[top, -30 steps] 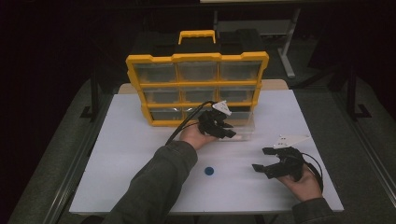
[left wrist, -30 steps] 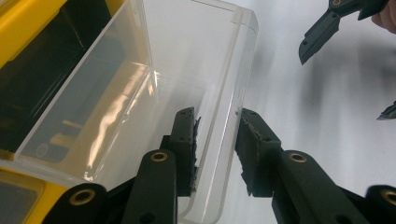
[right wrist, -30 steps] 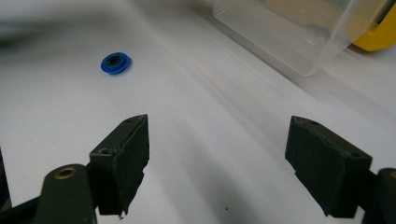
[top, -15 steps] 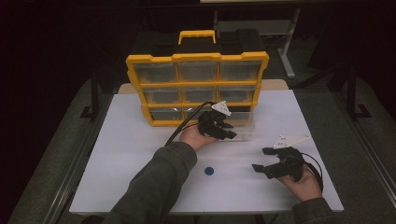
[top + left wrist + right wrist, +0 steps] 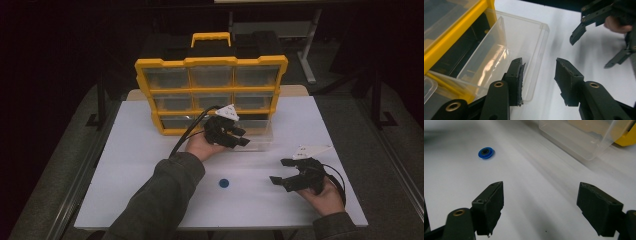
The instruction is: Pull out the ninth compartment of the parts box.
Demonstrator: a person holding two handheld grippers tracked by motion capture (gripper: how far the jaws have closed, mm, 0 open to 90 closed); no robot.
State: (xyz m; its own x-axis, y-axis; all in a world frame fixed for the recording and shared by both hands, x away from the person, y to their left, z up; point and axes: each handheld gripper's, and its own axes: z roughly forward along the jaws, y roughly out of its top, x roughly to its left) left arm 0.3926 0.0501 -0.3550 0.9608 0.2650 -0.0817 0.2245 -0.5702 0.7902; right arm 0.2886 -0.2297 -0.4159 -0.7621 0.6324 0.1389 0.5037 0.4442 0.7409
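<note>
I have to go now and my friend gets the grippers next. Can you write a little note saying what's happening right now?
Left gripper: open, jaws have just been opening, nothing between them; it sits at the front wall of the clear drawer.
Right gripper: open, holding nothing, low over the white table.
Things: the yellow organizer stands at the back of the table. Its bottom drawer is pulled out toward you. The small blue ring lies on the table between the two hands.
Done: drawer opened and let go.
Left, probably: pick up the blue ring, drop it in the drawer, push the drawer shut.

Clear drawer (image 5: 499,50) cut off by frame bottom, partly behind left tool (image 5: 537,82).
</note>
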